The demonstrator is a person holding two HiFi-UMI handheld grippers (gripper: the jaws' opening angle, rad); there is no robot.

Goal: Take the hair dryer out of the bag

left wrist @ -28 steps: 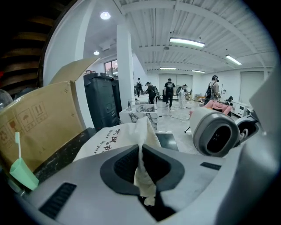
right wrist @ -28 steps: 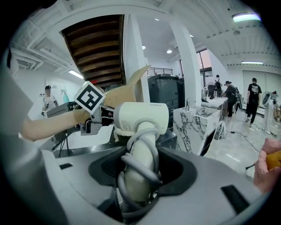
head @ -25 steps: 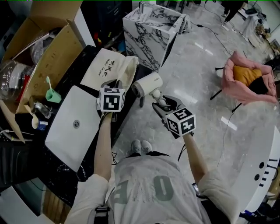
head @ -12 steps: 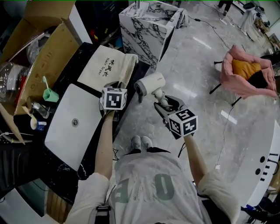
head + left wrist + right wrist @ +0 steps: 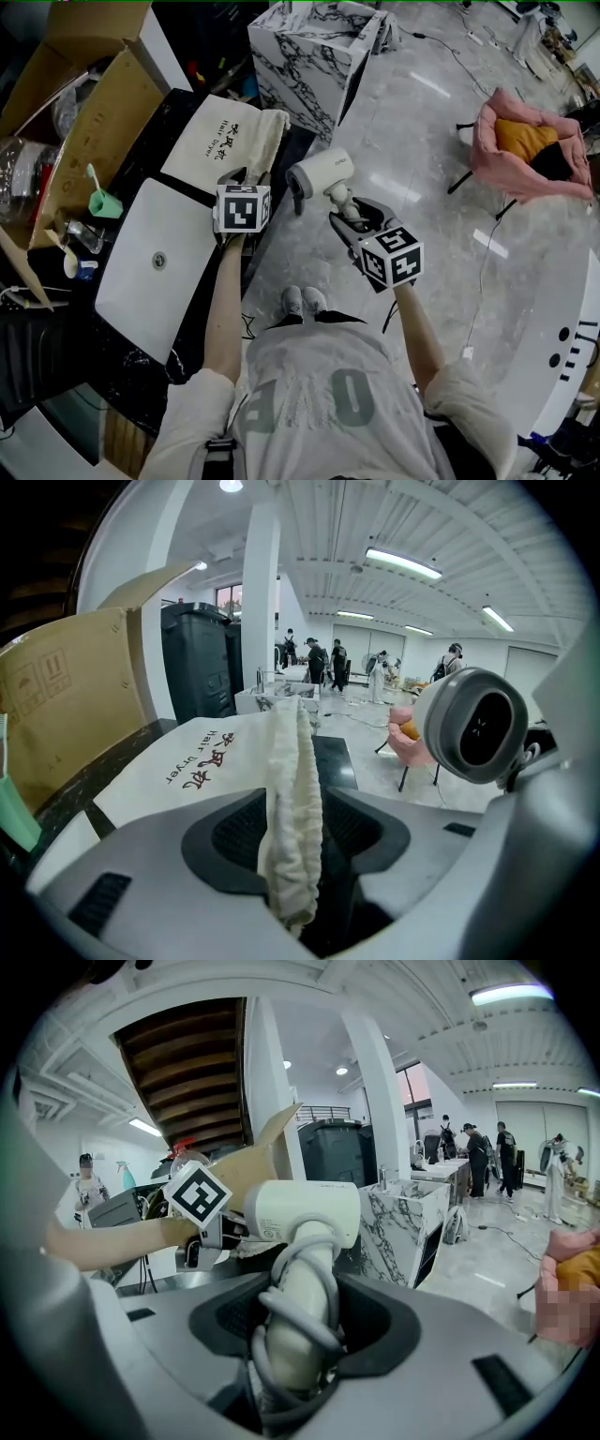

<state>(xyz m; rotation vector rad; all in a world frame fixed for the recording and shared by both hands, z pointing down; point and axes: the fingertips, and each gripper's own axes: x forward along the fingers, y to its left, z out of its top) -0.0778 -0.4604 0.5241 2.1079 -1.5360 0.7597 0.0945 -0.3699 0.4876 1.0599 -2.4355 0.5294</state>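
Observation:
The white hair dryer [image 5: 319,173] is out of the bag, held over the floor beside the counter. My right gripper [image 5: 352,214] is shut on its handle [image 5: 298,1316], which has the grey cord wound round it. The cream cloth bag [image 5: 220,141] with dark lettering lies flat on the black counter. My left gripper [image 5: 242,178] is at the bag's near edge. Its jaws have just been opening, and a fold of the bag's edge [image 5: 292,789] still hangs loose between them with a gap beside it. The dryer's rear grille [image 5: 473,726] shows at the right of the left gripper view.
A white basin [image 5: 159,262] sits in the counter near me. An open cardboard box [image 5: 103,103] and a green scoop [image 5: 101,201] stand at the left. A marble block [image 5: 314,52] is beyond the bag, and a pink chair [image 5: 525,155] is on the floor at the right.
My left gripper has sunk a little towards the counter with the bag's edge. The right gripper keeps the hair dryer in about the same place.

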